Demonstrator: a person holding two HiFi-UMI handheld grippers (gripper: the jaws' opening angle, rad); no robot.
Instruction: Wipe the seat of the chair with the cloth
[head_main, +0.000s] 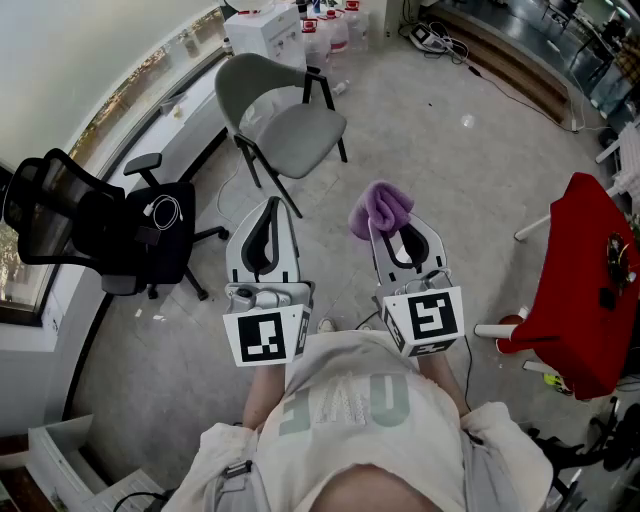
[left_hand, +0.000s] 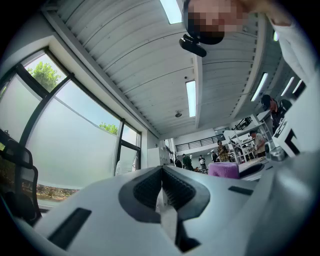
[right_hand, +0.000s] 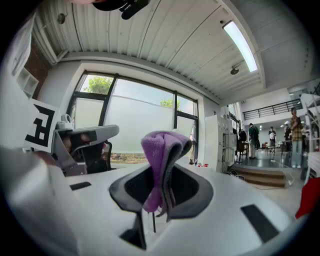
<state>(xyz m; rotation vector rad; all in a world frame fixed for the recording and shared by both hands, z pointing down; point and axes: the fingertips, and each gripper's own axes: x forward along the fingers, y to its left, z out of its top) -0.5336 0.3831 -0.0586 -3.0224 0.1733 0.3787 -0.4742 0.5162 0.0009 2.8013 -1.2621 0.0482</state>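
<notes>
A grey-green chair (head_main: 285, 125) with black legs stands ahead on the floor, its seat (head_main: 300, 138) bare. My right gripper (head_main: 377, 222) is shut on a purple cloth (head_main: 381, 208), which bunches up above its tips; the right gripper view shows the cloth (right_hand: 162, 160) pinched between the jaws. My left gripper (head_main: 268, 212) is shut with nothing in it, its pads (left_hand: 161, 187) pressed together. Both grippers are held up in front of the person, short of the chair and pointing toward it.
A black office chair (head_main: 110, 228) stands at the left by the window wall. White boxes and bottles (head_main: 290, 30) sit behind the grey chair. A red-covered object (head_main: 585, 285) is at the right. Cables (head_main: 480, 65) run over the floor at the back.
</notes>
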